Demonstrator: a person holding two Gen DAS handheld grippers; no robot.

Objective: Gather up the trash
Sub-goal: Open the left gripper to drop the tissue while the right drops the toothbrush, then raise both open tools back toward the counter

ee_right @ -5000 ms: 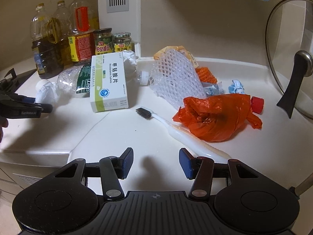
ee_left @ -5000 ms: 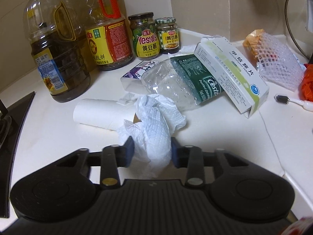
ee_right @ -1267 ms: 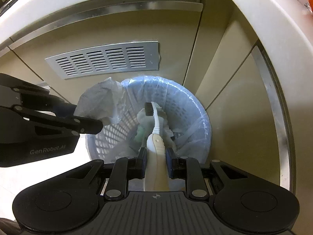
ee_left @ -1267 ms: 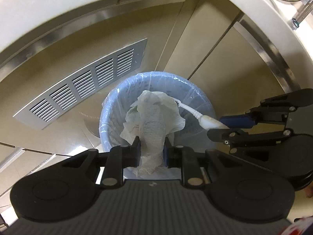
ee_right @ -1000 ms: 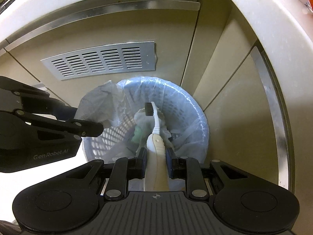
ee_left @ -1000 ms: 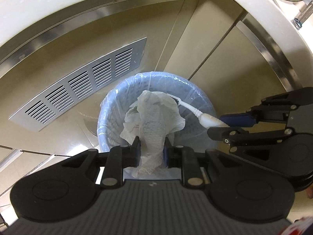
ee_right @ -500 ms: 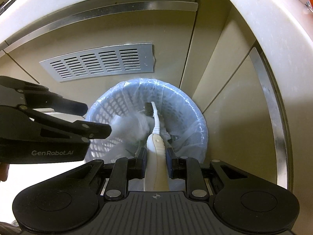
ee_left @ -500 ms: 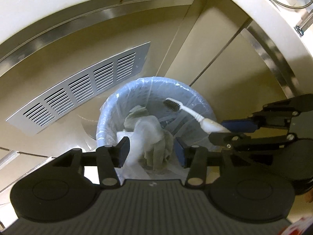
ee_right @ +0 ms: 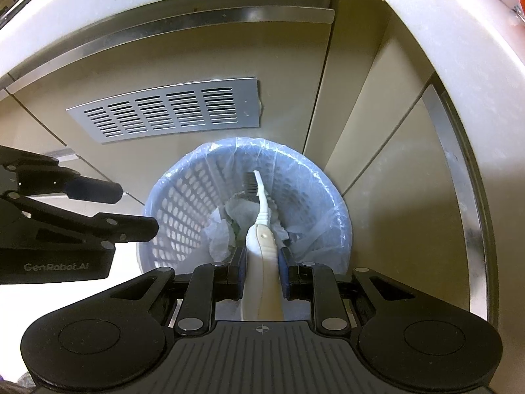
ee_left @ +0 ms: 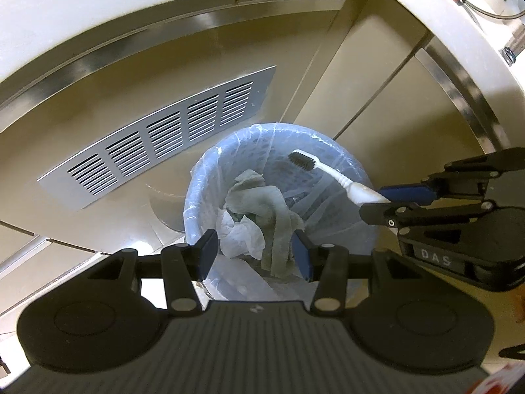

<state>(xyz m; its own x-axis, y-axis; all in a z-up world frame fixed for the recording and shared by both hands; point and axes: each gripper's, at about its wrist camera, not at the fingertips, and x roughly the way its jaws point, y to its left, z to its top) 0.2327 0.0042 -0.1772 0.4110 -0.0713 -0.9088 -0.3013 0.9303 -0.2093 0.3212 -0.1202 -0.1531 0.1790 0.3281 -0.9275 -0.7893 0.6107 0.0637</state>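
The right gripper (ee_right: 262,271) pinches the toothbrush (ee_right: 261,229) handle, bristles pointing far over the lined wastebasket (ee_right: 315,177) directly below. The left gripper (ee_left: 255,254), jaws spread and empty, hangs above the crumpled tissue (ee_left: 242,234) inside.

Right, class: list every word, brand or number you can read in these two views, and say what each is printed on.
"GenRobot.AI": on the body of the left gripper, right wrist view.
"DAS": on the body of the right gripper, left wrist view.
Nothing readable on the toothbrush, bin or vent.
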